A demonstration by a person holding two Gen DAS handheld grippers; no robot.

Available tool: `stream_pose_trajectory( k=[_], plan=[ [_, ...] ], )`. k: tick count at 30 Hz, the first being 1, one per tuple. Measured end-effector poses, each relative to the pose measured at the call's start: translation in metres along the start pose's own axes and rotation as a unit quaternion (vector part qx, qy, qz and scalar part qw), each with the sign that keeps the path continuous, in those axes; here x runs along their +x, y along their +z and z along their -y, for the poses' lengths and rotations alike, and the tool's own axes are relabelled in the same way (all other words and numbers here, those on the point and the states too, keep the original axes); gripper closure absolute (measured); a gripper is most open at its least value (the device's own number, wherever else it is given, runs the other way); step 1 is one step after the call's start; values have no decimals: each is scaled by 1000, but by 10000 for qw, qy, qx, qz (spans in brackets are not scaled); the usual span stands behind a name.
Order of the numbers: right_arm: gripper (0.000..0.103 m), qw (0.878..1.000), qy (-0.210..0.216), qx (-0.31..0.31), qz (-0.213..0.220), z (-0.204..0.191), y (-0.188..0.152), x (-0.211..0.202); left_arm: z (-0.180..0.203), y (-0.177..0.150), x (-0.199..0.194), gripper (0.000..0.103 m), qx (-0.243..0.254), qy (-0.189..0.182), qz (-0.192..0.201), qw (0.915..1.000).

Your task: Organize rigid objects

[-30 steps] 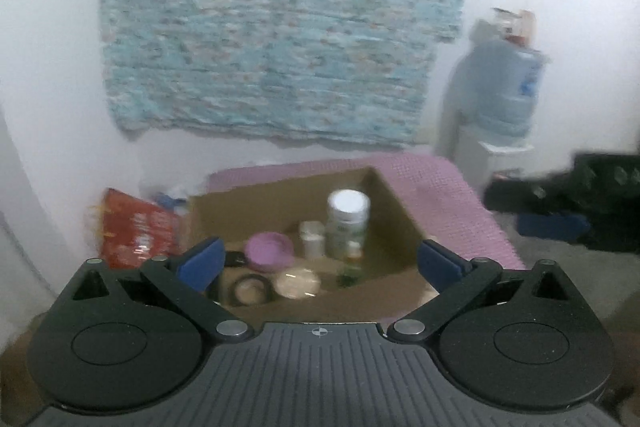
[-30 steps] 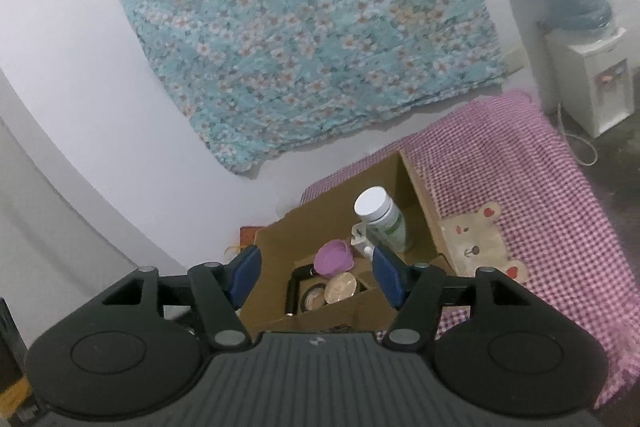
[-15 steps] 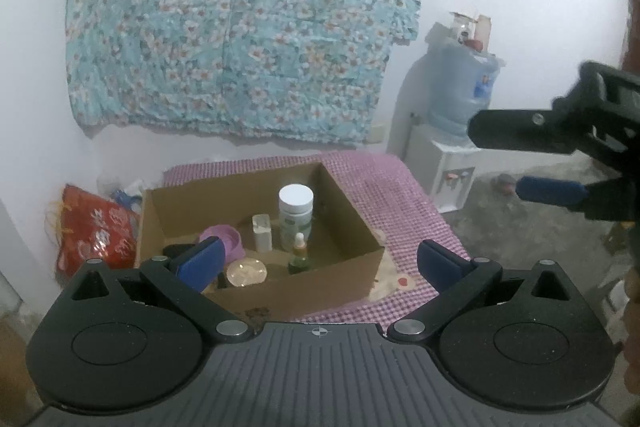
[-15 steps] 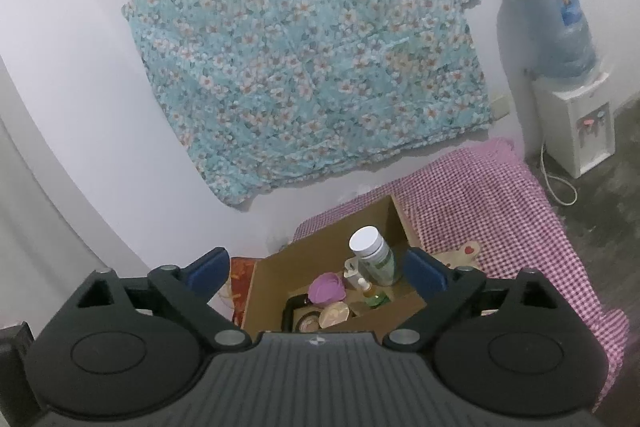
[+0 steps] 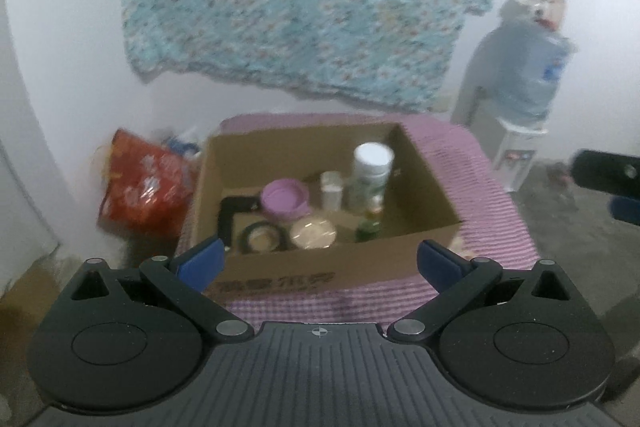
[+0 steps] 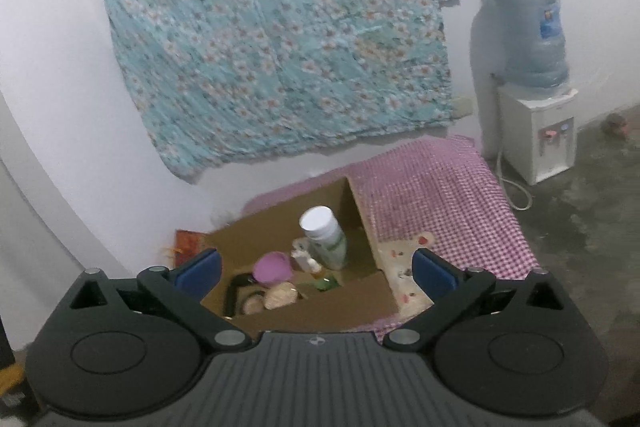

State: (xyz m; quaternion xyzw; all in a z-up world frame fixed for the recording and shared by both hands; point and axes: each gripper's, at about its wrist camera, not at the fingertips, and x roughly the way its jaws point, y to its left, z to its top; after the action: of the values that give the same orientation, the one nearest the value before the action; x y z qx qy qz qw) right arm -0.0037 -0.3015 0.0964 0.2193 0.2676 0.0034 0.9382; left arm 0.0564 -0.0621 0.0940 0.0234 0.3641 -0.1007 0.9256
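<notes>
At twelve o'clock from the left gripper (image 5: 318, 261), the cardboard box (image 5: 320, 269) is found holding the white-capped bottle (image 5: 370, 177), upright. Both grippers are spread and empty; the right gripper (image 6: 316, 269) is opening wider. Which is nearer cannot be told.

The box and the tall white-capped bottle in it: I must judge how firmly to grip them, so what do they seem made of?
The box looks like corrugated cardboard: matte brown walls, straight folded corners, dark print on its front. The bottle looks like smooth plastic, with a plain white cap and a pale green label; blur leaves that uncertain.
</notes>
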Motion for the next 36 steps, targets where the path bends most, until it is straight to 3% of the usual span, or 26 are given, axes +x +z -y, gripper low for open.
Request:
stream_pose_trajectory(
  k=[12, 23, 36],
  plan=[
    [0, 9951, -720, -526, -433, -10, -20, 34, -25, -6, 22, 0, -138, 472, -355, 9982],
    [0, 9892, -315, -1072, -954, -29, -34, 80, -32, -7, 45, 0, -139, 602, -626, 9961],
    [0, 9833, -426, -1223, -1279, -32, -41, 128, -30, 0, 74, 0, -66, 551, -790, 9953]
  ],
)
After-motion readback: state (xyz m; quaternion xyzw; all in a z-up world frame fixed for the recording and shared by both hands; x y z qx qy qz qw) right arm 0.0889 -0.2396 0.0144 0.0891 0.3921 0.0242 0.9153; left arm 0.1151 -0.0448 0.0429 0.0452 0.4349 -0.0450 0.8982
